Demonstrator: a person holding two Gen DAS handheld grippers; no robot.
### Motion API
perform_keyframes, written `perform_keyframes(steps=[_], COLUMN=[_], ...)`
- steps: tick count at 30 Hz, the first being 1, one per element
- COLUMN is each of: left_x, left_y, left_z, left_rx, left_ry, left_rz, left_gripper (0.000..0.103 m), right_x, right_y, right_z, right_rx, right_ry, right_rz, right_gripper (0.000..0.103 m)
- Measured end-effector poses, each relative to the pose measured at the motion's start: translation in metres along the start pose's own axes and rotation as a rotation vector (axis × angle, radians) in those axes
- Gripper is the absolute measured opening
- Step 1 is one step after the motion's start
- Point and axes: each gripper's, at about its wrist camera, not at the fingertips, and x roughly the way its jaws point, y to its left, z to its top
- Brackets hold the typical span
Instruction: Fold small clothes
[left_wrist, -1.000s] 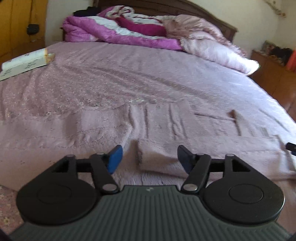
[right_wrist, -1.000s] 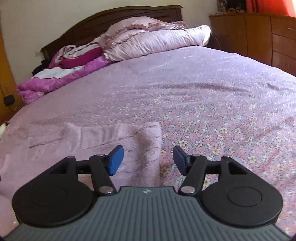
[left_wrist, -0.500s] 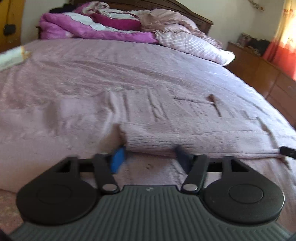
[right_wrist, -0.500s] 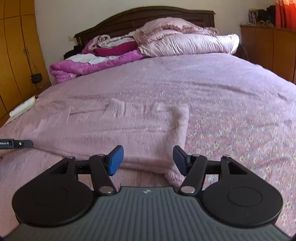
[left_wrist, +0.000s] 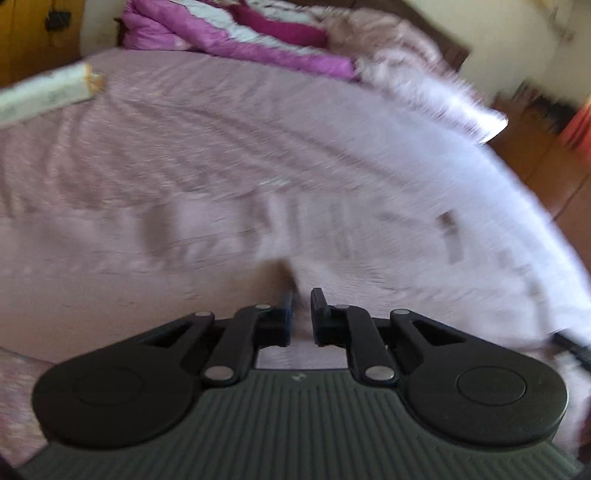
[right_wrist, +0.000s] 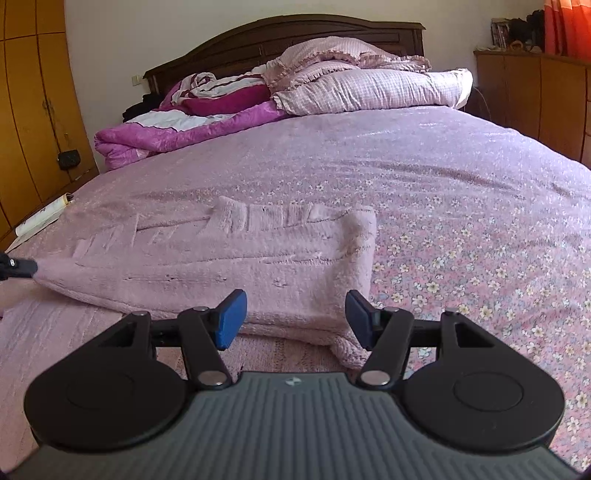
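Bed, pink floral cover, carried all items. Knit garment, pale pink, lay flat across the near part of the bed, close to the foot edge, partly folded, its right end doubled into a thick fold near the right gripper. Left gripper: fingers had just been closing and stood clenched on the garment's near left corner, cloth pinched between the pads; left wrist view was blurred, so finer detail could not be told. In the right wrist view, this gripper's dark tip met the garment's left end. Right gripper: fingers released and wide apart, blue pads either side of the garment's near right corner, whether touching the cloth could not be told. Magenta quilt, bunched at the far left by the headboard. Pink checked pillows, piled at the far right. Rolled paper, at the bed's left edge. Wooden wardrobe, left of the bed. Wooden cabinet, right of the bed.
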Motion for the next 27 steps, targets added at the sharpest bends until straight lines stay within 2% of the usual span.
perform_keyframes(steps=[2, 4, 7, 9, 11, 14, 16, 18, 22, 27], left_x=[0.006, 0.006, 0.001, 0.000, 0.007, 0.021, 0.023, 0.022, 0.015, -0.010], left_y=[0.000, 0.002, -0.005, -0.015, -0.024, -0.023, -0.019, -0.016, -0.013, -0.003], left_z=[-0.004, -0.007, -0.008, -0.010, -0.012, -0.016, -0.021, -0.024, -0.022, -0.020], left_rx=[-0.003, -0.037, -0.041, 0.002, 0.045, 0.052, 0.049, 0.051, 0.036, 0.030], left_ry=[0.022, 0.022, -0.008, -0.029, -0.022, 0.004, -0.019, -0.033, -0.023, -0.035], left_rz=[0.030, 0.006, -0.028, -0.005, 0.031, 0.056, 0.051, 0.046, 0.047, 0.141], left_gripper=[0.013, 0.016, 0.036, 0.055, 0.056, 0.058, 0.061, 0.061, 0.062, 0.062], right_x=[0.001, 0.001, -0.001, 0.001, 0.006, 0.019, 0.028, 0.033, 0.038, 0.038], right_y=[0.001, 0.005, 0.011, 0.015, 0.019, 0.021, 0.020, 0.024, 0.028, 0.027], right_z=[-0.001, 0.001, 0.004, 0.007, 0.008, 0.003, -0.005, -0.010, -0.012, -0.007], right_rx=[0.002, -0.007, -0.026, -0.041, -0.054, -0.066, -0.079, -0.108, -0.117, -0.104], right_ry=[0.000, -0.002, -0.013, -0.016, -0.006, 0.034, 0.054, 0.039, 0.027, 0.030], right_rz=[0.004, 0.010, 0.021, 0.014, -0.007, -0.038, -0.053, -0.068, -0.089, -0.090], right_gripper=[0.067, 0.067, 0.067, 0.067, 0.067, 0.067, 0.068, 0.072, 0.074, 0.075])
